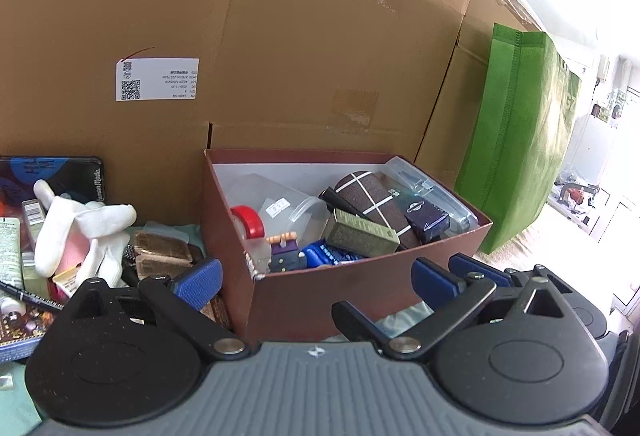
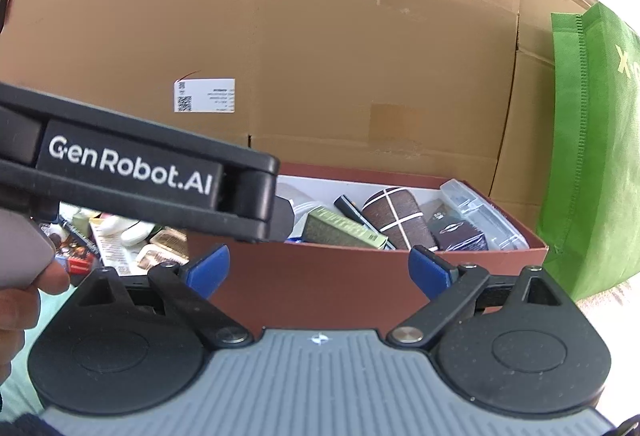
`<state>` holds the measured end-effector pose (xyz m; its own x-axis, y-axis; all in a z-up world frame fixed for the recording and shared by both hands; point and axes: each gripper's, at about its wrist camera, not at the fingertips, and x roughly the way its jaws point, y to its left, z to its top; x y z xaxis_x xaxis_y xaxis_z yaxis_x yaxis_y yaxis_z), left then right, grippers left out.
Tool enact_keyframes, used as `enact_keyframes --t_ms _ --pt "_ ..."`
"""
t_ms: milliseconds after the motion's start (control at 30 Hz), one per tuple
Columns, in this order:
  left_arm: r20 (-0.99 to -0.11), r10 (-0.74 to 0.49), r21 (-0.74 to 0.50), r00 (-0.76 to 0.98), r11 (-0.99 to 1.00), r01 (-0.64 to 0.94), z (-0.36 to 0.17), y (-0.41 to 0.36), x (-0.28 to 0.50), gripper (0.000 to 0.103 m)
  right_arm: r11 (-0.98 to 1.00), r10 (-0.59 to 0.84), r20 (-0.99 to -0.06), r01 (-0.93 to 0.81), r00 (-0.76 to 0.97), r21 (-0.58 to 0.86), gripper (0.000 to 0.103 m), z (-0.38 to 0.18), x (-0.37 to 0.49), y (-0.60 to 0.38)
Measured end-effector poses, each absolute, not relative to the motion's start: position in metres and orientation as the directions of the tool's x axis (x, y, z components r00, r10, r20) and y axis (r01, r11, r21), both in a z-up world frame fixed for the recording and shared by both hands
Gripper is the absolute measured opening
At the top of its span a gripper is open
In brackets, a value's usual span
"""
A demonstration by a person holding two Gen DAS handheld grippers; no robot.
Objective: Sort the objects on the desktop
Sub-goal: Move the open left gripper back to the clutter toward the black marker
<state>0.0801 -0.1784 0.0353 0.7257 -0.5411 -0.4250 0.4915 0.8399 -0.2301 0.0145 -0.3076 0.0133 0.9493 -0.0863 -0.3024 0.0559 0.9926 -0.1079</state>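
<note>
Spread fingers (image 1: 200, 278), brown box (image 1: 360, 288) between

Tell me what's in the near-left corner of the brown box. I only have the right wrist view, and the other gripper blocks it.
Observer: A red tape roll sits by the left wall of the brown box.
Operator: Anything beside it?
Observer: A small purple figure, just right of it, near the front wall.
Operator: Is the left gripper carrying something?
Observer: No, the left gripper is open and empty.
</note>
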Motion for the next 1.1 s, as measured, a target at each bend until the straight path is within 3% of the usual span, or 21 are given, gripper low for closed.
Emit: enact_keyframes --t_ms 467,700,967,1100 --pt "-0.5 -0.489 -0.244 0.715 0.872 0.425 0.01 -0.145 0.061 0.103 0.998 -0.019 -0.355 -0.002 0.935 -0.061 0.094 -0.005 0.0 -0.291" --pt "-0.531 -0.431 -0.278 0.73 0.902 0.331 -0.012 -0.102 0.051 0.103 0.991 0.117 -0.392 -0.136 0.912 -0.019 0.094 -0.016 -0.001 -0.267" --pt "-0.551 -0.381 -0.312 0.742 0.919 0.241 -0.03 -0.057 0.059 0.102 0.953 0.239 -0.426 -0.295 0.873 -0.069 0.093 -0.027 0.006 -0.224" --pt "-0.549 -0.363 -0.343 0.753 0.919 0.193 -0.035 -0.039 0.067 0.102 0.934 0.273 -0.448 -0.346 0.852 -0.088 0.087 -0.031 0.013 -0.208"
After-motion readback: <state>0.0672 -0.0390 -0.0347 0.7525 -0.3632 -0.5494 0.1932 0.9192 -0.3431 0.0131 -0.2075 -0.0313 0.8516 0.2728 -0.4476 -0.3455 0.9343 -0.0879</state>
